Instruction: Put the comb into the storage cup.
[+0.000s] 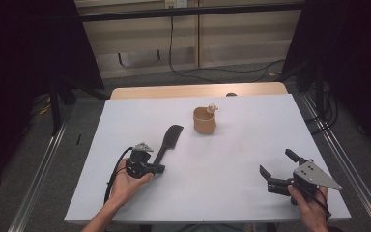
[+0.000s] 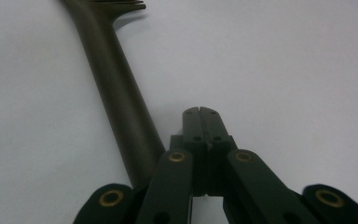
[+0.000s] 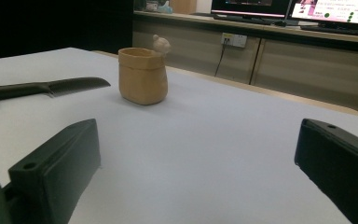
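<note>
A dark spatula [image 1: 169, 140] lies on the white table [image 1: 232, 193], left of centre, its blade toward the far side. My left gripper [image 1: 158, 168] rests at the handle's near end. In the left gripper view its jaws [image 2: 199, 112] are shut together with nothing between them, and the spatula handle [image 2: 116, 88] runs just beside them on the left. A tan cup [image 1: 204, 121] with a small pale figure [image 1: 212, 108] on its rim stands upright at mid-table. My right gripper [image 1: 278, 163] sits at the near right, open and empty, facing the cup [image 3: 143, 77] and the spatula [image 3: 51, 87].
A wooden tabletop edge [image 1: 198, 90] shows past the white surface at the far side. Metal rails [image 1: 338, 159] run along both sides of the table. Cables lie on the floor [image 1: 212, 72] behind, and dark curtains stand left and right.
</note>
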`<state>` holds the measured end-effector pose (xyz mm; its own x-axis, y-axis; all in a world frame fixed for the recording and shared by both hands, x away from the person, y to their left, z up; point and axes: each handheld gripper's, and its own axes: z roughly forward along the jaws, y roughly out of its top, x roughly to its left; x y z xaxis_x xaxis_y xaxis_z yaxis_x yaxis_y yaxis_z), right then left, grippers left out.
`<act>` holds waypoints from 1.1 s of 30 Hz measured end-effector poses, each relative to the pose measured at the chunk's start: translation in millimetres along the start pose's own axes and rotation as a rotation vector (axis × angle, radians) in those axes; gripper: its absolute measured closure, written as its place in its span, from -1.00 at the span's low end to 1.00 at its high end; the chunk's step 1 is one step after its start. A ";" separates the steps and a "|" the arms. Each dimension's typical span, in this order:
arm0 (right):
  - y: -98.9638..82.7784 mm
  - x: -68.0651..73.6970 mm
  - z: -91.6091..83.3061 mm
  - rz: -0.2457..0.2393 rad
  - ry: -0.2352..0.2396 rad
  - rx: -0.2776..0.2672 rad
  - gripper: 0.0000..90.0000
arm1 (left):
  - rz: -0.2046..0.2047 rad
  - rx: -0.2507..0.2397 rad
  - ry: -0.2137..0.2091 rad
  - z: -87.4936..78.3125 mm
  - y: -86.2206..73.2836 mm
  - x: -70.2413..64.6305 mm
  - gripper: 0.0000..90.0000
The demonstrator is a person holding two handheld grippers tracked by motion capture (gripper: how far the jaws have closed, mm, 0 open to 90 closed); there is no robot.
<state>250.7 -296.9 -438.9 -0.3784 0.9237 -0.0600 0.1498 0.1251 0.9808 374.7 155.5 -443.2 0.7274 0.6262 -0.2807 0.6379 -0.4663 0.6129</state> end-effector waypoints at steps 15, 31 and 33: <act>-0.1 -0.5 0.0 -0.001 0.004 -0.003 -1.00 | 0.021 -0.230 -0.033 -32.7 7.2 0.0 0.74; 0.0 -0.4 -0.2 0.000 0.005 -0.004 -1.00 | 0.024 -0.327 0.093 -47.0 14.5 2.8 -0.66; 0.0 -0.3 -0.2 0.001 0.005 -0.003 -1.00 | 0.032 -0.332 0.112 -46.1 14.7 5.2 -0.75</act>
<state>250.6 -297.3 -438.8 -0.3827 0.9220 -0.0585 0.1471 0.1233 0.9814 376.3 180.7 -401.6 0.7021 0.6874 -0.1861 0.4846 -0.2697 0.8321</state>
